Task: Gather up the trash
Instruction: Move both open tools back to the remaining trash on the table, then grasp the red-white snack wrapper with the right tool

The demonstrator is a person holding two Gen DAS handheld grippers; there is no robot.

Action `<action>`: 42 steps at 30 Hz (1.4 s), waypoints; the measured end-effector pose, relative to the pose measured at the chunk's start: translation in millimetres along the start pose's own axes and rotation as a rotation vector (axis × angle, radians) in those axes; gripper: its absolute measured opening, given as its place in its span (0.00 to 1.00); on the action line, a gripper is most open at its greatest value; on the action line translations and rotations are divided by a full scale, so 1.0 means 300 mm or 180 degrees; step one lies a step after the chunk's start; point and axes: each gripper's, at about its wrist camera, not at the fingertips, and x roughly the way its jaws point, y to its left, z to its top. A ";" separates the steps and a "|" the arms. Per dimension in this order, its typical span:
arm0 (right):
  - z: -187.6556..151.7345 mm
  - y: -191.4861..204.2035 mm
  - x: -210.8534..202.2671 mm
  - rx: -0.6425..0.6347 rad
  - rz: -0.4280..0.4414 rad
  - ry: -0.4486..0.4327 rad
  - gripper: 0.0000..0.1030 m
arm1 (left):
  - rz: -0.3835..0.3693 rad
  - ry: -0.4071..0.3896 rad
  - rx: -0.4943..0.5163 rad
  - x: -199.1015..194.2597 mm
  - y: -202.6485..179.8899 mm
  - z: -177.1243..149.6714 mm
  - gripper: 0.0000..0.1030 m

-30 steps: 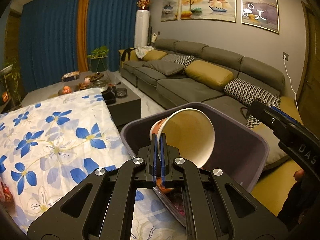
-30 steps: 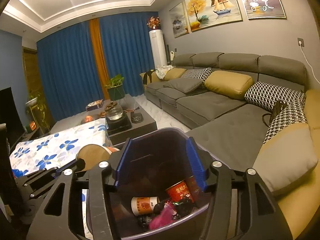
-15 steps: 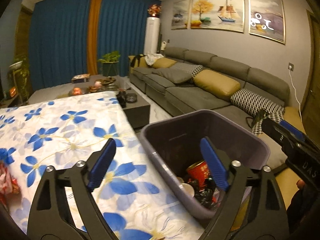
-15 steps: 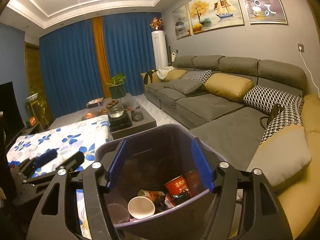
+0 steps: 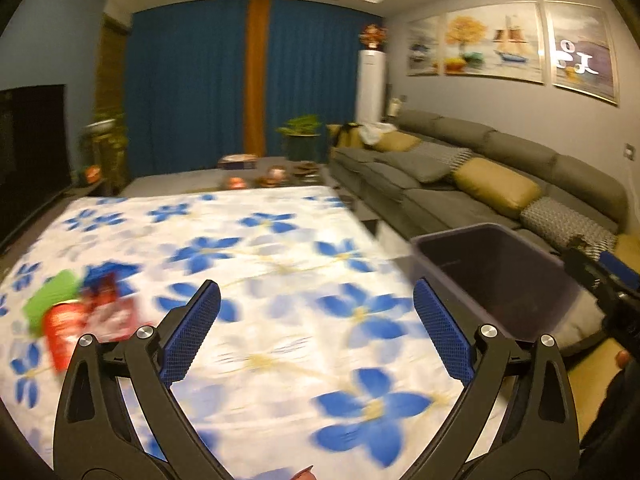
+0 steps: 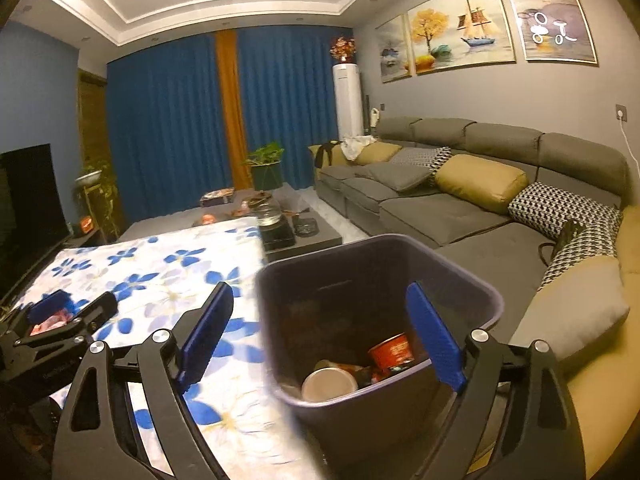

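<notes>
Left wrist view: left gripper (image 5: 316, 328) over flowered tablecloth (image 5: 280, 248), jaws wide and opening, nothing between them. Red wrappers (image 5: 108, 312) and green scrap (image 5: 50, 300) lie near table's left edge, left of blue ribbed pads. Dark plastic bin (image 5: 492, 276) off table's right edge. Right wrist view: right gripper (image 6: 320, 340) jaws opening; bin's (image 6: 280, 320) near rim stands between them, pads not pressing. Inside bin: paper cup (image 6: 329, 386) on side, red can (image 6: 392, 354), crumpled bits.
</notes>
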 end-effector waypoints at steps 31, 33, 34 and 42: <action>-0.185 0.979 0.154 -0.0830 0.1202 0.0612 0.83 | 0.1423 -0.0094 -0.0775 -0.307 0.878 -0.118 0.93; -0.192 1.009 0.180 -0.0857 0.1201 0.0646 0.83 | 0.1450 -0.0101 -0.0804 -0.311 0.899 -0.121 0.93; -0.195 1.023 0.192 -0.0868 0.1191 0.0669 0.83 | 0.1452 -0.0102 -0.0814 -0.311 0.904 -0.123 0.93; -0.216 1.083 0.279 -0.0928 0.1187 0.0834 0.75 | 0.1426 -0.0064 -0.0806 -0.282 0.915 -0.132 0.93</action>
